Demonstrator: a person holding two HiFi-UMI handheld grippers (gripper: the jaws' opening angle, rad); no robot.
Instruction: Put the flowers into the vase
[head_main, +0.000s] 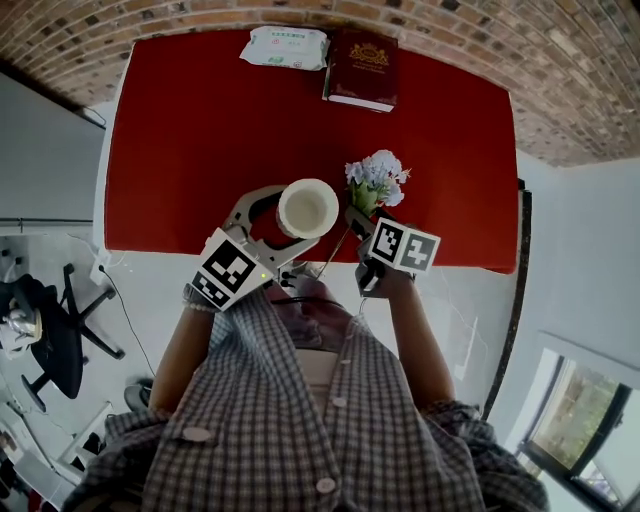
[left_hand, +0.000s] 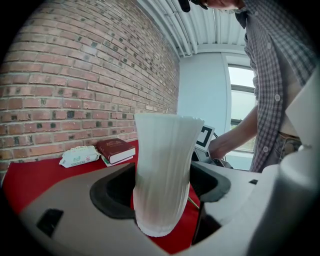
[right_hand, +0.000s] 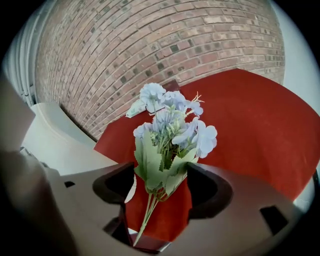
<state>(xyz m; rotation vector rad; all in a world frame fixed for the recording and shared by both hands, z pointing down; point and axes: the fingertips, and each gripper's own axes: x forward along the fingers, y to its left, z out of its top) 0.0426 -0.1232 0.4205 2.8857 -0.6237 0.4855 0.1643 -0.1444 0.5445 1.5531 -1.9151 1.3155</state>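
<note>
Overhead, the white vase (head_main: 307, 208) hangs just beside the flowers (head_main: 377, 180) over the red table (head_main: 200, 130); closer, the left gripper (left_hand: 160, 187) clamps that ribbed, probably breakable vase at its waist, while the right gripper (right_hand: 160, 190) gapes wide around the light, floppy flowers, best pinched low.

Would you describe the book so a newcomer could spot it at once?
At the far edge of the red table, by the brick wall, two things lie: a white wipes pack and, to its right, the book. It alone is dark maroon with gold print.
</note>
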